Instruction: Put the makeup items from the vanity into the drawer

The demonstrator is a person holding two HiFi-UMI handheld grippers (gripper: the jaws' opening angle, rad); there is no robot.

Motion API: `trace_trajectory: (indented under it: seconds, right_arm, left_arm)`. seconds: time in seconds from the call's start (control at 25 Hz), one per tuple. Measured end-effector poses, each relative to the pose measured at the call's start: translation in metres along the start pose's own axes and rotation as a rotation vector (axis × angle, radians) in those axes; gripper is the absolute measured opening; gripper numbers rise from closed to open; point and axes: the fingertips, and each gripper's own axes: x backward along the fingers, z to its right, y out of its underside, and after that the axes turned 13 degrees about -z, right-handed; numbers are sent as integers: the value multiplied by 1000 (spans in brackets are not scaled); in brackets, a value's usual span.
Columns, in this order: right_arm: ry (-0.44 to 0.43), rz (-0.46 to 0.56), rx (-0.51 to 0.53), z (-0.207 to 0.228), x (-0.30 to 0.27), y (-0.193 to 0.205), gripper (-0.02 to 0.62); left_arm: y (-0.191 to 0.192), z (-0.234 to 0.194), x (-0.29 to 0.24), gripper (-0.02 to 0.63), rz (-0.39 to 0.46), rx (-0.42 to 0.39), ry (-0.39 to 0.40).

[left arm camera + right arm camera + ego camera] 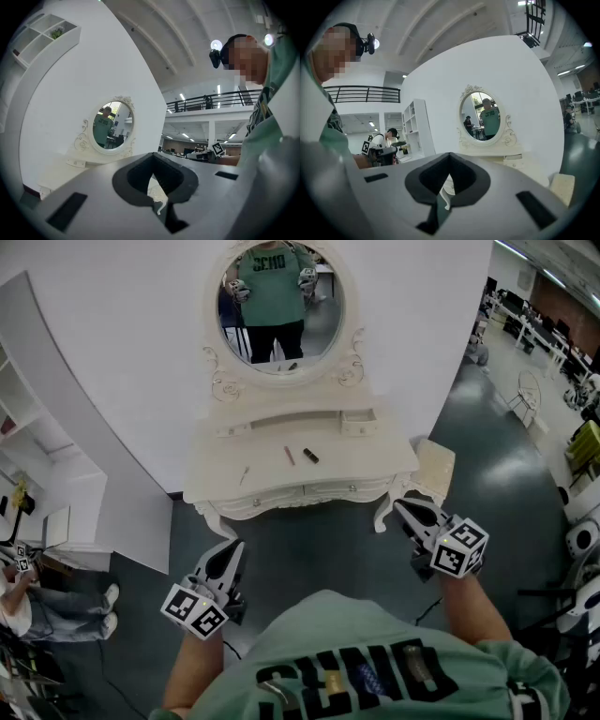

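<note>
Both forearms out front, roughly level, left tool [232,547] and right tool [403,507] both closed on nothing and held well short of the table [375,460], where a brown pencil [289,456], dark tube [310,457] and thin stick [244,475] lie on top.

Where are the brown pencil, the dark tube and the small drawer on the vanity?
brown pencil [290,456]: head view, middle of its shaft.
dark tube [310,456]: head view, middle of its body.
small drawer [359,421]: head view, centre of its front.
</note>
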Motion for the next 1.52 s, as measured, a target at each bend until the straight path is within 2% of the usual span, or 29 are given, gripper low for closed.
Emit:
trace_trajectory:
  seconds: [0.8, 1.28, 1.52]
  right_arm:
    - [-25, -4, 50, 9, 4, -6, 11]
    - [-92, -4, 88, 53, 36, 2, 12]
    - [-141, -22, 73, 76, 17, 7, 11]
  left_arm:
    - [-3, 10, -25, 8, -14, -4, 0]
    - [10, 55, -99, 8, -29, 17, 8]
    - [19, 50, -125, 9, -65, 34, 4]
